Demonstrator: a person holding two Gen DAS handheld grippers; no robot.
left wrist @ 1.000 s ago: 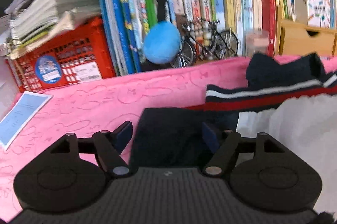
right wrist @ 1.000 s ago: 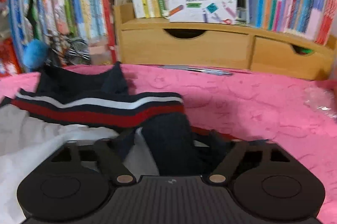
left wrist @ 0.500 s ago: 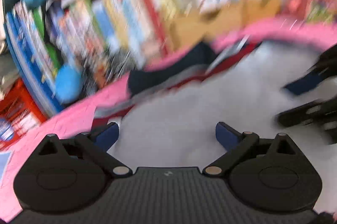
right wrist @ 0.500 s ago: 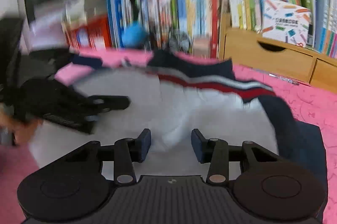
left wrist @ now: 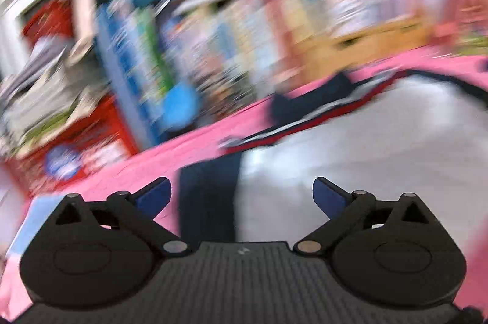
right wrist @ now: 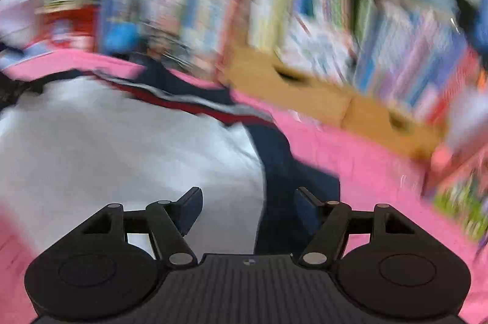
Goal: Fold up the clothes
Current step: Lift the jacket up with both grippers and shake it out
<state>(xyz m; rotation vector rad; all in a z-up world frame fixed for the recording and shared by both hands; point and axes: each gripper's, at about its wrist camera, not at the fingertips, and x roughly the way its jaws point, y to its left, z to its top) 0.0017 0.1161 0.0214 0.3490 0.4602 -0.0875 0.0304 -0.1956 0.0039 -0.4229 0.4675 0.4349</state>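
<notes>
Pink cloth [left wrist: 213,138] covers the surface under a white-and-navy garment [right wrist: 122,147]; blurred bookshelves [right wrist: 320,28] behind, any writing seemingly unreadable. Left gripper [left wrist: 242,196] gapes empty; right gripper [right wrist: 247,208] is opening, pinching nothing.

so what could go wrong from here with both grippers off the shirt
1. The navy sleeve folded over the white shirt lies loose between the wide-open jaws of the left gripper; it may slide back off.
2. The right gripper is opening over the other navy sleeve, pads not pressing; a fast pass could snag it and undo the fold.
3. Both views are blurred, so the next grab may miss the hem.
</notes>
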